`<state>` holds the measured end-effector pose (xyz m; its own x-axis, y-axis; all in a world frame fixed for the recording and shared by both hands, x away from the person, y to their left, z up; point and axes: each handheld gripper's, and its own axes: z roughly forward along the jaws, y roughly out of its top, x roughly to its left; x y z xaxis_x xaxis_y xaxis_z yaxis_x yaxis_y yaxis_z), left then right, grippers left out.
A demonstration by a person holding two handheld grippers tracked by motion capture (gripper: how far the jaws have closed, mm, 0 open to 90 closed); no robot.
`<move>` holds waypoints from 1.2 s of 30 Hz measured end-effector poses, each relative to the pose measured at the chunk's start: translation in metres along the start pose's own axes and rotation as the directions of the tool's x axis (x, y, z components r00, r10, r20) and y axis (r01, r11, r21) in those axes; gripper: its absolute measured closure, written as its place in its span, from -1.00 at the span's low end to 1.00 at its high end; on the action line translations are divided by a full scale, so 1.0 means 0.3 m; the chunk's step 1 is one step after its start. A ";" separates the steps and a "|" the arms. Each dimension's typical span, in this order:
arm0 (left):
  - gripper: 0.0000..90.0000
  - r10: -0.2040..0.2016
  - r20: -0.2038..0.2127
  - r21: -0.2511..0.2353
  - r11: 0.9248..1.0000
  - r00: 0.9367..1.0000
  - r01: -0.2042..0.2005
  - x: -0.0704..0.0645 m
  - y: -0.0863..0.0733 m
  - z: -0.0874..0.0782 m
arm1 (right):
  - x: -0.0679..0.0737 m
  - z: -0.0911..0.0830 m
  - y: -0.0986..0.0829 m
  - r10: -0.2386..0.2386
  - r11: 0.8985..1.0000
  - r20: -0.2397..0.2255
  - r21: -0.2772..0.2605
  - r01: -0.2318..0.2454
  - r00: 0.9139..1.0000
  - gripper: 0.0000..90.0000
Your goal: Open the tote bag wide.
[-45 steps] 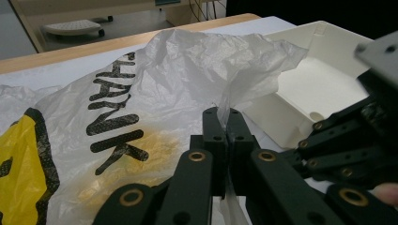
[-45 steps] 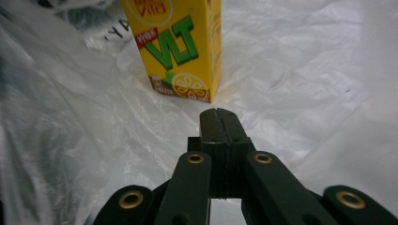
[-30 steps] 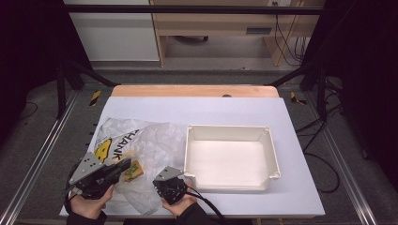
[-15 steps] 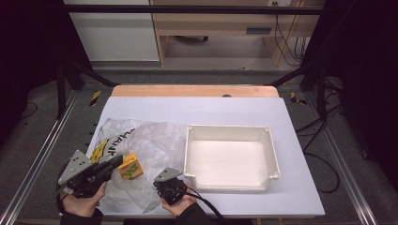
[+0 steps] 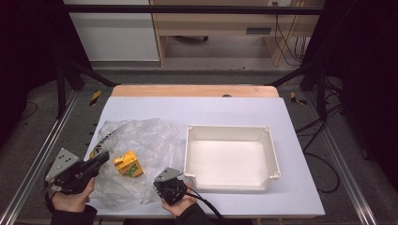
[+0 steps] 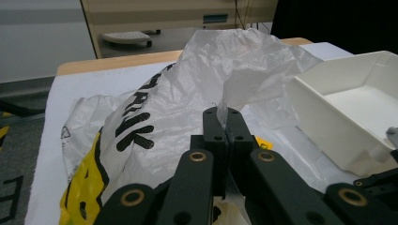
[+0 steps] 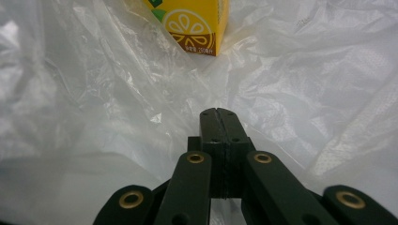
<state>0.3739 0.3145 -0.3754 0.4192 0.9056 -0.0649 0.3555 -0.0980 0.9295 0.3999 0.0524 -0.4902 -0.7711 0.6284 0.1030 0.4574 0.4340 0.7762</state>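
Observation:
A crumpled translucent plastic bag (image 5: 141,140) with yellow and black print lies on the left half of the table. A yellow lemon drink carton (image 5: 127,164) lies on the bag's film. My left gripper (image 5: 102,156) is at the bag's near left side, shut on a raised fold of film (image 6: 224,105). My right gripper (image 5: 170,185) sits at the bag's near right corner, jaws shut with film (image 7: 141,93) pressed around the tips. In the right gripper view the carton (image 7: 192,23) lies just ahead.
A deep white plastic tray (image 5: 274,161) stands right of the bag, its near left corner close to my right gripper; its wall (image 6: 328,122) also rises at right in the left gripper view. A wooden strip (image 5: 192,91) runs along the table's far edge.
My left gripper has drawn back to the left with the bag's fold, dragging the film and the carton a little leftward. My right gripper has stayed put.

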 end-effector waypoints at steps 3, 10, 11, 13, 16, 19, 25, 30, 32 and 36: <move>0.99 -0.004 -0.010 0.005 1.000 1.000 0.004 0.011 -0.005 0.001 | 0.000 0.000 0.000 0.001 1.000 -0.001 0.000 -0.001 1.000 1.00; 0.99 -0.020 -0.045 0.027 0.999 0.999 0.021 0.050 -0.027 0.011 | 0.000 0.000 0.000 -0.001 1.000 0.001 0.000 0.001 1.000 1.00; 0.99 -0.023 -0.052 0.034 0.999 0.998 0.025 0.057 -0.032 0.013 | 0.000 0.000 0.000 -0.002 1.000 0.002 0.000 0.002 1.000 1.00; 0.99 -0.025 -0.059 0.044 0.999 0.998 0.027 0.069 -0.039 0.016 | 0.000 0.000 0.000 -0.002 1.000 0.002 0.001 0.002 1.000 1.00; 0.99 -0.027 -0.068 0.055 0.998 0.997 0.031 0.084 -0.049 0.020 | 0.000 0.001 -0.001 -0.001 1.000 0.003 -0.001 0.001 1.000 1.00; 0.99 -0.029 -0.082 0.079 0.996 0.996 0.036 0.100 -0.065 0.034 | 0.001 0.001 -0.001 -0.005 1.000 0.004 -0.002 0.005 1.000 1.00; 0.99 -0.036 -0.104 0.124 0.991 0.994 0.049 0.133 -0.094 0.058 | 0.002 0.001 0.000 -0.005 1.000 0.005 0.000 0.005 1.000 1.00; 0.99 -0.035 -0.112 0.158 0.986 0.993 0.052 0.150 -0.115 0.075 | 0.001 0.001 0.000 -0.006 1.000 0.005 -0.001 0.006 1.000 1.00; 0.99 -0.031 -0.111 0.176 0.983 0.993 0.051 0.155 -0.123 0.081 | 0.001 0.001 0.000 -0.005 1.000 0.005 0.000 0.005 1.000 1.00; 0.99 -0.022 -0.110 0.206 0.978 0.994 0.044 0.160 -0.138 0.099 | 0.001 0.001 0.000 -0.005 1.000 0.005 0.000 0.005 1.000 1.00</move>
<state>0.4041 0.3498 -0.4276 0.3166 0.9475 -0.0446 0.5382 -0.1407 0.8310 0.3997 0.0528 -0.4904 -0.7713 0.6293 0.0958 0.4534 0.4375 0.7766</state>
